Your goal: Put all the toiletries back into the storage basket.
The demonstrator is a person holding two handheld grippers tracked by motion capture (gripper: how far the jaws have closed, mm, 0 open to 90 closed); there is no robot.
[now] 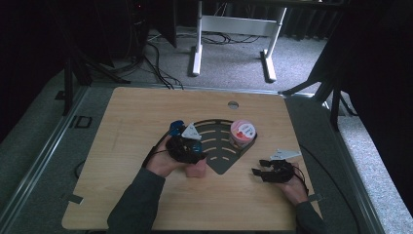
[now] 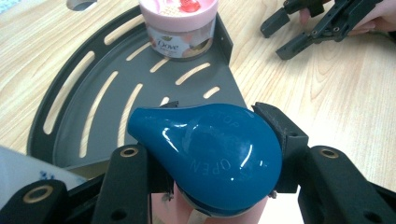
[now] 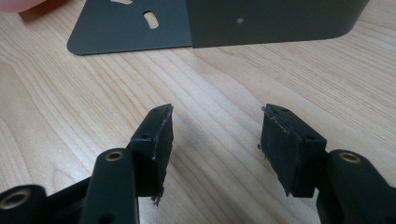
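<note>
Pale wood grain covers the worktop, and in the high view a dark grey quarter-round corner shelf lies flat near its middle, curved edge toward the far edge and pointed corner toward the person. A pink-lidded Dove jar stands on the shelf's right part, close against its raised wall. The left claw sits just beside the shelf's left straight edge, gripping a pink bottle with a teal cap that stands on the worktop near the shelf's pointed corner. The right claw hovers low over the worktop to the right of the shelf, well apart from the bottle, its jaws spread. In the left gripper view, the teal cap, teardrop-shaped and embossed with STOP and OPEN, sits between the two black jaws, which are clamped against its sides, with the pink body just visible below. Beyond it lie the slotted shelf and the Dove jar at its far corner, and the right claw rests over bare wood at the upper right. In the right gripper view, the right claw holds its jaws apart with nothing between them, bare wood beneath, and the shelf's dark wall stands ahead.
</note>
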